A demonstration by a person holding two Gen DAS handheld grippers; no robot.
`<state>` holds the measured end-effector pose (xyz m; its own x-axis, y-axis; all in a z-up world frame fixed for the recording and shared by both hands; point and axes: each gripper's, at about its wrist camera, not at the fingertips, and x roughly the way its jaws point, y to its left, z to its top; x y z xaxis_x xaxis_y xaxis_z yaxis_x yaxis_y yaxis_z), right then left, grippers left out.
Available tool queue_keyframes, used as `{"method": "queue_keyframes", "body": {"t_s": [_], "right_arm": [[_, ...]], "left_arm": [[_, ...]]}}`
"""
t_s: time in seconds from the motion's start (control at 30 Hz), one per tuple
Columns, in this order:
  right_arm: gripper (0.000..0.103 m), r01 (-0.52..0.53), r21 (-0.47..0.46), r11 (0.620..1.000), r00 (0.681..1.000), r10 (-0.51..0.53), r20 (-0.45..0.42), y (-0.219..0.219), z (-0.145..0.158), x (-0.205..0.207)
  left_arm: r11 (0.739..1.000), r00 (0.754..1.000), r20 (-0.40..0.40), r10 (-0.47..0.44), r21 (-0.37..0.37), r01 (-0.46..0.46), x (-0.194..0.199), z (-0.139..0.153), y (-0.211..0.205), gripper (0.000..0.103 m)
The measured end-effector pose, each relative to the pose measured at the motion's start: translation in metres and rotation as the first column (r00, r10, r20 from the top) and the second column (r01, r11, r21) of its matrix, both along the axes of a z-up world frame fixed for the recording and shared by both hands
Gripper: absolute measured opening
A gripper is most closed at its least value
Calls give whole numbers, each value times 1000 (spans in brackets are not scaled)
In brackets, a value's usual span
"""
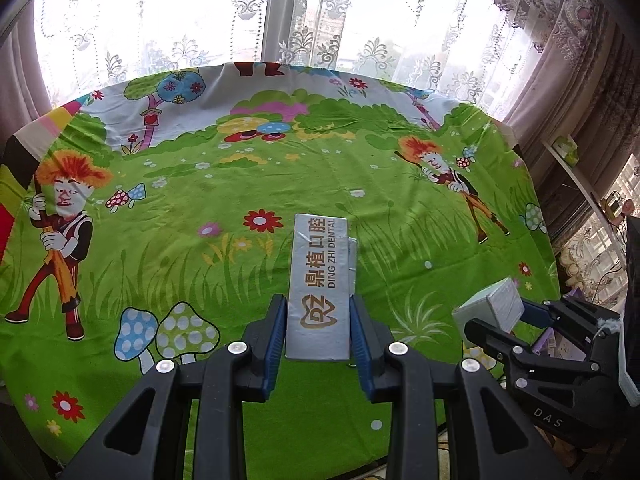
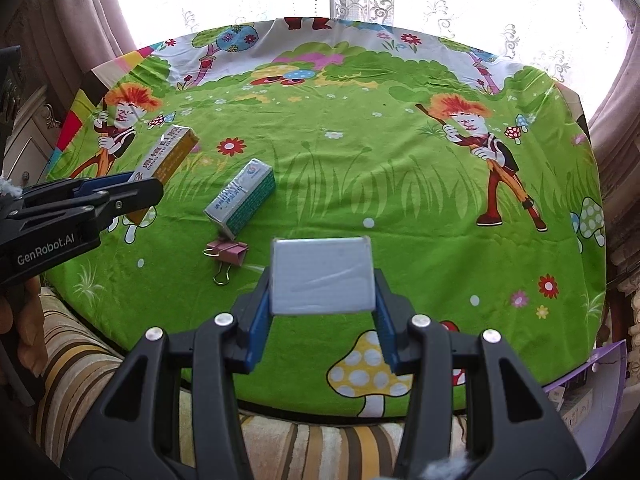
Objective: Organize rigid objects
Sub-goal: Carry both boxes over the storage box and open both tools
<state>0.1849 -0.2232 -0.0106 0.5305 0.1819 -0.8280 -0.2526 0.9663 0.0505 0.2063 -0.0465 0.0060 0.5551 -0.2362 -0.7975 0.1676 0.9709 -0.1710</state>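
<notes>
1. left wrist view looks from just behind the left gripper (image 1: 318,320), steeply down and forward over the cartoon tablecloth (image 1: 280,184) toward the lace-curtained window (image 1: 180,20) at the top of the frame.
2. right wrist view looks the same way from behind the right gripper (image 2: 323,300), close above the cloth's near edge.
3. both share the cloth and window; each shows the other gripper at its frame edge.

We count three boxes: a dental box (image 1: 319,288) held above the table's near edge, a grey box (image 2: 323,276) held likewise, and a green-sided box (image 2: 241,197) lying left of the table's (image 2: 400,184) centre. We see one pink binder clip (image 2: 227,252) just near of it, and two grippers.
</notes>
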Motion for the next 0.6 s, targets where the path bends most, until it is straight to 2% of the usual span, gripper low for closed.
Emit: {"method": "queue_keyframes", "body": {"t_s": [0.6], "right_arm": [[49, 81, 64, 995, 996, -83, 36, -44, 22, -62]], "left_arm": [[993, 992, 40, -116, -28, 118, -69, 28, -57, 32]]}}
